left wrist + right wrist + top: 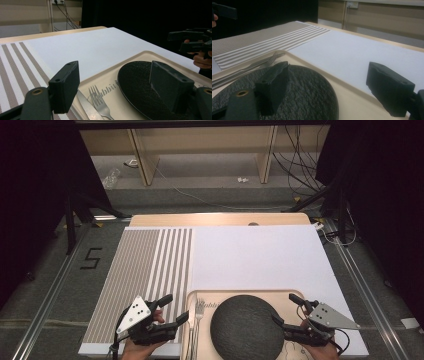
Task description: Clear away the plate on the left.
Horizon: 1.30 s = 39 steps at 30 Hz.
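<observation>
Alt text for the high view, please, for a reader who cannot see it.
A dark round plate sits on a beige tray at the table's near edge, with a fork to its left on the tray. The left gripper and right gripper, both open, flank the tray. A striped mat lies to the left.

A beige tray sits at the near edge of a white mat on the table, holding a dark round plate with a fork lying just left of it. The left gripper hovers with its jaws apart over the tray's left edge and the striped placemat beside it. The right gripper stands with its jaws spread at the plate's right rim, each held by a hand at the bottom edge.
</observation>
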Each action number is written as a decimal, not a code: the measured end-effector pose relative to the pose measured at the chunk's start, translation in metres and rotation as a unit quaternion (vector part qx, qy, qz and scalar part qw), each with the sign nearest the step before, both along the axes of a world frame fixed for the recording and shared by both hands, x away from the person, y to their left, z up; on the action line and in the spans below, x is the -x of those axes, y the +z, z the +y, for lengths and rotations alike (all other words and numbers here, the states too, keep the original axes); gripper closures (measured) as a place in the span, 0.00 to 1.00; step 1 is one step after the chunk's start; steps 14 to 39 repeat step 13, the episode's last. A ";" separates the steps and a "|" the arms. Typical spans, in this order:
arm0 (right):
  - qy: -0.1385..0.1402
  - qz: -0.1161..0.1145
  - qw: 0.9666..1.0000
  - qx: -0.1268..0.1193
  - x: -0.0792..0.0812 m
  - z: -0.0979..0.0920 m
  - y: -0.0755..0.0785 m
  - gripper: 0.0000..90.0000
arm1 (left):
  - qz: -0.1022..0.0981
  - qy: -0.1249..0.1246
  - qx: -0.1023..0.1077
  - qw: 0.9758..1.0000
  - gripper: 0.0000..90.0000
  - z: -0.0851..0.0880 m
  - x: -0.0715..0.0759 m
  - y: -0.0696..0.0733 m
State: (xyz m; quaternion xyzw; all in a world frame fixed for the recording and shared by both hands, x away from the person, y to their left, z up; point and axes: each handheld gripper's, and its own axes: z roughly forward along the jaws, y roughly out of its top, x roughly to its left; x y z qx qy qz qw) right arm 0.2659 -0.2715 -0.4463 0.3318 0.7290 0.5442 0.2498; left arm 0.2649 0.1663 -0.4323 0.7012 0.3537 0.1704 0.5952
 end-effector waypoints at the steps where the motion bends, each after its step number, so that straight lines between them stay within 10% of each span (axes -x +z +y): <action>1: 0.000 0.000 1.000 -0.001 0.000 0.000 0.000 0.22 | 0.000 0.001 0.001 1.000 0.26 0.000 0.000 0.000; 39: 0.001 0.003 1.000 -0.003 -0.001 -0.001 0.000 0.22 | 0.000 0.000 -0.002 1.000 0.25 0.000 -0.002 -0.001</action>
